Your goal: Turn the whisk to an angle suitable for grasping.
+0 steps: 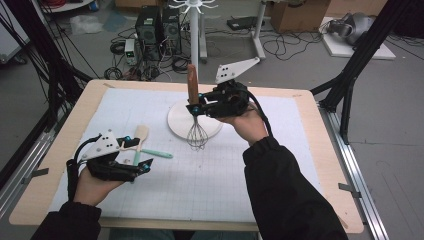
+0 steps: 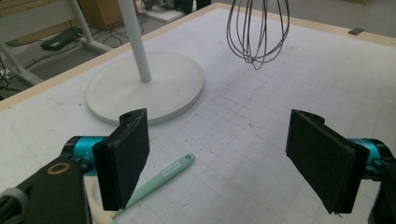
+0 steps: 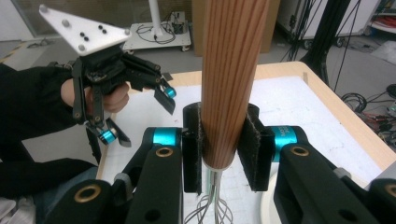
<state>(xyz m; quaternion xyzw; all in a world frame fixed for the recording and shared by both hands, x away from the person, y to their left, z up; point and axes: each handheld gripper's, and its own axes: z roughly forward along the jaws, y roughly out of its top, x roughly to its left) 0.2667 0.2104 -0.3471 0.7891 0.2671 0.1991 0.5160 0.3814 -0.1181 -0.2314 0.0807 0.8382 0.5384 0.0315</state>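
Note:
A whisk [image 1: 196, 131] with a wooden handle [image 3: 231, 74] hangs upright above the mat, wire loops [image 2: 256, 31] down. My right gripper [image 1: 196, 108] is shut on the handle's lower end, just in front of the white stand's round base [image 1: 179, 121]. My left gripper [image 1: 141, 154] is open near the mat's left side, low over a mint-green spatula [image 1: 156, 153] with a pale head [image 1: 142, 133]. In the left gripper view the green handle [image 2: 163, 176] lies between the jaws, closer to the left pad [image 2: 128, 156].
The white stand's pole [image 1: 194, 35] rises from the base at the table's far middle. A white grid mat [image 1: 200, 175] covers most of the wooden table [image 1: 345, 190]. Computers and cables [image 1: 150, 35] sit on the floor beyond.

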